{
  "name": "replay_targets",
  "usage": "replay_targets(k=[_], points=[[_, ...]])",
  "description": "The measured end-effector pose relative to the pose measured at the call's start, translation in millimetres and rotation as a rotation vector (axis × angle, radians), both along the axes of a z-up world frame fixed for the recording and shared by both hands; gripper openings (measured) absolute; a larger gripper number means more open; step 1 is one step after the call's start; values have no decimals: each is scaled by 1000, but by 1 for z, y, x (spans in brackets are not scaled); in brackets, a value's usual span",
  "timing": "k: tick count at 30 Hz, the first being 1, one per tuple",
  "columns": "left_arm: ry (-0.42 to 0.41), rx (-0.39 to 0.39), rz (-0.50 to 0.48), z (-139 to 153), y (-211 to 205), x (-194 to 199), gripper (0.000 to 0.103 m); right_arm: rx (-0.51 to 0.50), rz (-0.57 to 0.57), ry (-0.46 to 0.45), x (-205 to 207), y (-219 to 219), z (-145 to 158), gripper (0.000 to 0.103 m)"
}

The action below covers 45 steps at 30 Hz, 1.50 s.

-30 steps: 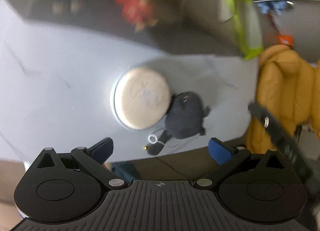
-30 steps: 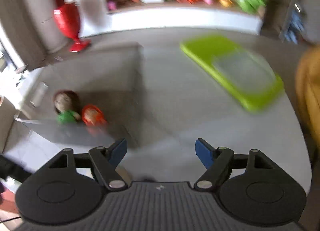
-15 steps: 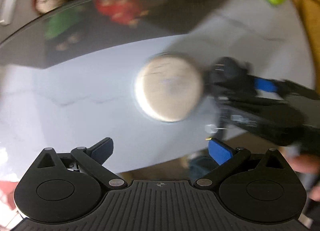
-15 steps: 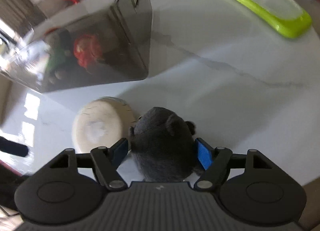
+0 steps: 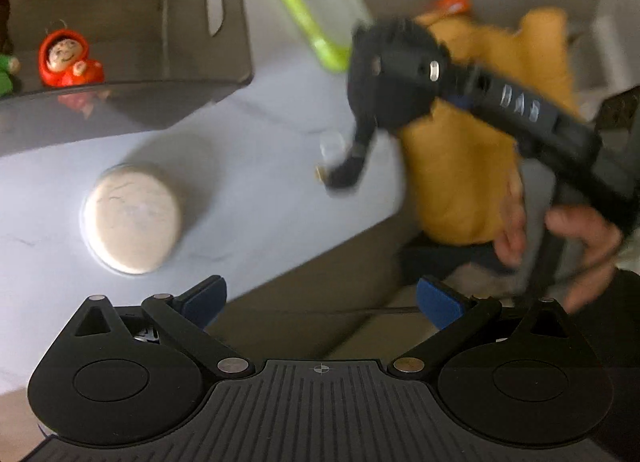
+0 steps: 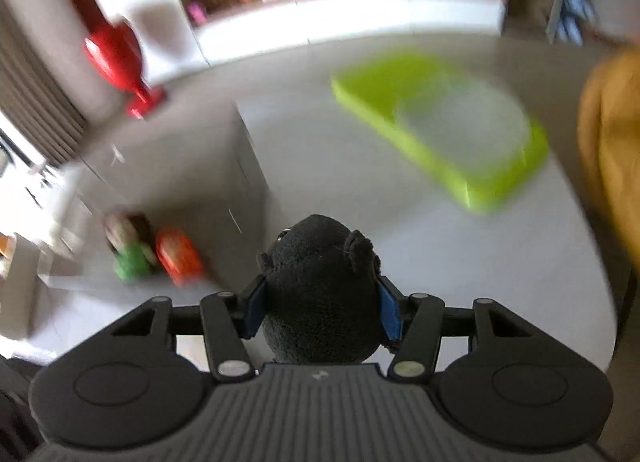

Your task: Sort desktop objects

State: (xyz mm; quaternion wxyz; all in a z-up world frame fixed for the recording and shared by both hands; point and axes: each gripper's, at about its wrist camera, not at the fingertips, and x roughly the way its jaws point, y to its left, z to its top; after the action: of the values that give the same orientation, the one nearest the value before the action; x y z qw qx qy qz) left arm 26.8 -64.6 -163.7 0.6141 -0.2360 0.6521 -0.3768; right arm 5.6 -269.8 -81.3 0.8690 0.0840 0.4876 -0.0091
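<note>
Right now your right claw [image 6: 320, 314] is clamped on the dark plush toy [image 6: 320, 294], its blue pads [image 6: 387, 312] pressed into both sides of the round body. From the left wrist camera you can see the same right claw [image 5: 394, 75] carrying the plush toy [image 5: 384, 101] in the air above the tabletop's [image 5: 260, 189] edge, with its small dangling limb hanging down below it and your right hand [image 5: 560, 238] wrapped around the handle.

Your left claw [image 5: 320, 298] is spread wide with nothing between its blue pads [image 5: 204, 296]; it hangs over the near edge of the tabletop.

On the pale tabletop, ahead and to the left of your left claw, a round cream-coloured disc [image 5: 132, 217] lies flat. Beyond it stands a grey storage box [image 5: 200, 33] with a slot handle in its end wall. Inside the box sit a red hooded doll [image 5: 68, 61] and, just beside it at the picture's edge, a green-clad doll [image 6: 130, 250]; the right wrist view shows the two side by side, though blurred.

Farther across the tabletop, well apart from the box, lies a lime-green tray [image 6: 440, 129] with a clear lid. A mustard-yellow jacket [image 5: 472, 149] hangs by the tabletop's right side. Past the tabletop, a red vase [image 6: 118, 65] stands on the floor near a white shelf [image 6: 340, 1] of small coloured things, too blurred to tell apart.
</note>
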Motion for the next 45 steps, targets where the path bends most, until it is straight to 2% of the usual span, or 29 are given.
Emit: replay_targets(k=[2, 4, 6, 10, 13, 15, 19, 23, 27, 31, 35, 38, 41, 43, 45], points=[[36, -64, 45, -1, 18, 0, 103, -22, 65, -42, 21, 19, 22, 59], [66, -96, 88, -3, 33, 0, 103, -4, 147, -28, 49, 46, 22, 59], [68, -49, 117, -8, 43, -2, 103, 1, 248, 6, 78, 80, 9, 59], [97, 65, 178, -26, 64, -10, 103, -165, 446, 92, 128, 149, -35, 59], [147, 113, 232, -45, 83, -16, 103, -350, 499, 199, 156, 183, -84, 59], [176, 123, 255, -53, 93, -20, 103, -436, 519, 267, 166, 194, -114, 59], [217, 163, 283, -64, 110, -27, 103, -513, 542, 381, 171, 204, -157, 60], [230, 219, 293, -77, 116, -25, 103, -545, 569, 406, 165, 211, -174, 61], [209, 270, 266, -76, 115, -18, 103, -541, 569, 414, 161, 211, -181, 63], [182, 281, 231, -71, 107, -17, 103, -504, 566, 401, 157, 200, -181, 65], [168, 303, 204, -69, 92, -16, 103, -472, 568, 316, 142, 194, -165, 65], [164, 324, 176, -69, 80, -16, 103, -431, 517, 233, 128, 180, -141, 67], [155, 319, 160, -67, 70, -17, 103, -320, 423, 159, 114, 151, -110, 67], [147, 300, 177, -71, 66, -18, 103, -184, 356, 114, 104, 127, -85, 65], [155, 280, 214, -81, 63, -18, 103, -49, 264, 59, 89, 100, -64, 73]])
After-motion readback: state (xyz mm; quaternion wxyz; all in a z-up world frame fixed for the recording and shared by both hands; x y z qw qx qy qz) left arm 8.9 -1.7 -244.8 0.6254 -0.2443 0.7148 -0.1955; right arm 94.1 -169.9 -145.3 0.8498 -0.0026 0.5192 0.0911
